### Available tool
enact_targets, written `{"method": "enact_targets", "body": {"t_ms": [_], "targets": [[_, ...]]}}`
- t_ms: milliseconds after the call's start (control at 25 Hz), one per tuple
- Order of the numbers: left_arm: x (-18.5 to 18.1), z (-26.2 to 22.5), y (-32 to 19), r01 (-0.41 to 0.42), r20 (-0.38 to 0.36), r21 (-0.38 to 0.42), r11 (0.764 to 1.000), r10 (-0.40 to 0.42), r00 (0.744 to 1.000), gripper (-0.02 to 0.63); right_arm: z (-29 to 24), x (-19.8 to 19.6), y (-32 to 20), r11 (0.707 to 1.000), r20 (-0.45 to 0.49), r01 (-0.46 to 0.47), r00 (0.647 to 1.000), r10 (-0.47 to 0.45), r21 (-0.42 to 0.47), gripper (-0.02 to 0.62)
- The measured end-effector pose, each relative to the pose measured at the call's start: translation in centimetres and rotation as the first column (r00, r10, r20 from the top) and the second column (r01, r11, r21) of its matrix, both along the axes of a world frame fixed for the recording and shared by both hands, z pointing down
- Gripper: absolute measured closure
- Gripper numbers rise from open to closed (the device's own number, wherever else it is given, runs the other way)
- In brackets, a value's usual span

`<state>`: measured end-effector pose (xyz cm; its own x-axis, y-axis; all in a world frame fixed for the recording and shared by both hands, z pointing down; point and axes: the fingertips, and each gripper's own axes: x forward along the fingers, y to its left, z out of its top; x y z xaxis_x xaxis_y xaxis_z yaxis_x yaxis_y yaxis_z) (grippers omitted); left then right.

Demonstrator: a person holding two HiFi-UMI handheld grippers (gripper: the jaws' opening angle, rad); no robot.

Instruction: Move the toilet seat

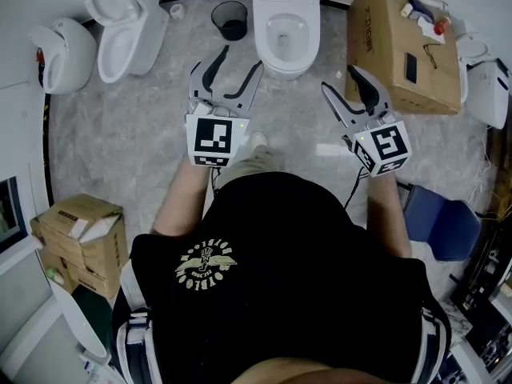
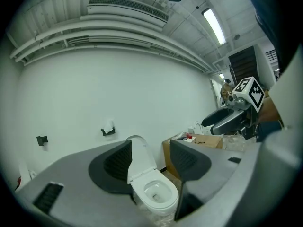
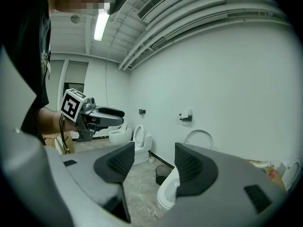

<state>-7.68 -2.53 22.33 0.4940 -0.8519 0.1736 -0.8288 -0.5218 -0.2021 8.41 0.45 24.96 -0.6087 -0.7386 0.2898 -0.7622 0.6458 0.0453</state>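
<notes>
We are standing on the grey floor [image 1: 120, 134] facing the white toilet [image 1: 286, 66], holding both tools out ahead of us. The left gripper [image 1: 243, 56] is pointing at the bowl with its jaws spread wide and nothing between them. The right gripper [image 1: 338, 77] is hanging just right of the bowl, its jaws likewise wide apart and empty. The toilet seat [image 1: 262, 42] appears to be lying flat on the bowl, apart from both grippers, with the lid [image 2: 137, 157] standing up behind it toward the wall. A black bin [image 1: 232, 20] is sitting just left of the toilet and a cardboard box [image 1: 400, 54] to its right
</notes>
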Motion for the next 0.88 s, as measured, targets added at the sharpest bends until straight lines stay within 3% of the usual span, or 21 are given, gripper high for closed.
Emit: {"method": "enact_targets", "body": {"t_ms": [320, 880], "targets": [[-1.8, 0.3, -3.0, -0.018, -0.018, -0.008, 1.000, 0.018, 1.000, 0.345, -0.3, -2.6, -3.0, 1.000, -0.026, 0.011, 1.000, -0.011, -0.002, 0.339], [-4.9, 0.4, -9.1, -0.064, -0.027, 0.004, 0.998, 0.064, 0.998, 0.345, -1.7, -4.2, -9.1, 0.998, -0.063, -0.050, 0.997, 0.052, 0.041, 0.339]]}}
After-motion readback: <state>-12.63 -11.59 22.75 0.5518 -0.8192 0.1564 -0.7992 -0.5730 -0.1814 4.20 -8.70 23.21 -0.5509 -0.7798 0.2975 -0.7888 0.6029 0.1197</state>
